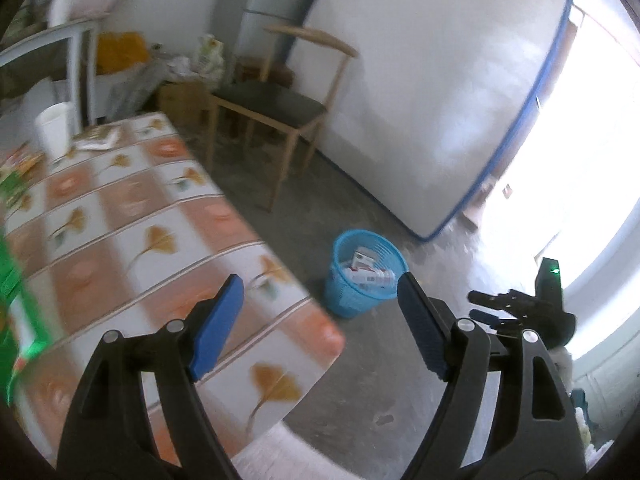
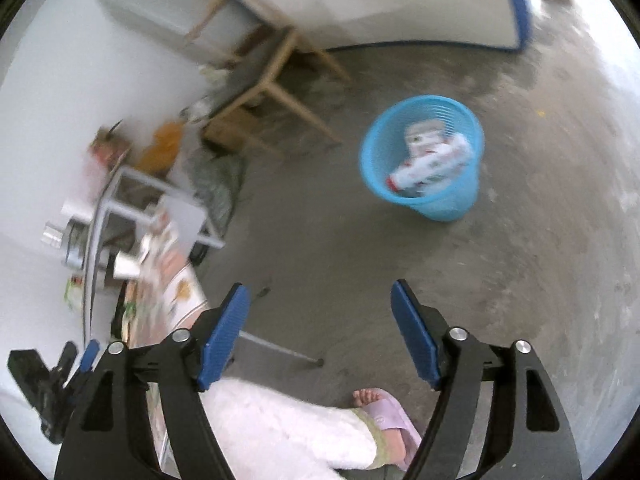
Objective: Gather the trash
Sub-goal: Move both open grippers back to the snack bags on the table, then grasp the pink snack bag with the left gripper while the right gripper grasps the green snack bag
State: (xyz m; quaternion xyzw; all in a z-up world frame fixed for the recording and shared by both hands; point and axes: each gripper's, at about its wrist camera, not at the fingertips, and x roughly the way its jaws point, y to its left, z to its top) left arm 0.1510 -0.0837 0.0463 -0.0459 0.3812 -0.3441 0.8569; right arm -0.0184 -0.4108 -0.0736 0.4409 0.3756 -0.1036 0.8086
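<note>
A blue plastic waste basket (image 1: 362, 276) stands on the concrete floor beside the table and holds white and red packets (image 1: 366, 270). It also shows in the right wrist view (image 2: 424, 160). My left gripper (image 1: 320, 300) is open and empty above the table's corner. My right gripper (image 2: 320, 312) is open and empty, high above the floor short of the basket; it shows in the left wrist view (image 1: 496, 308). Green packaging (image 1: 16, 272) lies at the table's left edge, blurred.
A table with a floral cloth (image 1: 160, 240) carries a white cup (image 1: 54, 130) and paper scraps (image 1: 98, 138). A wooden chair (image 1: 280, 108) and a leaning mattress (image 1: 432, 92) stand behind. The person's foot in a pink slipper (image 2: 384, 412) is on the floor.
</note>
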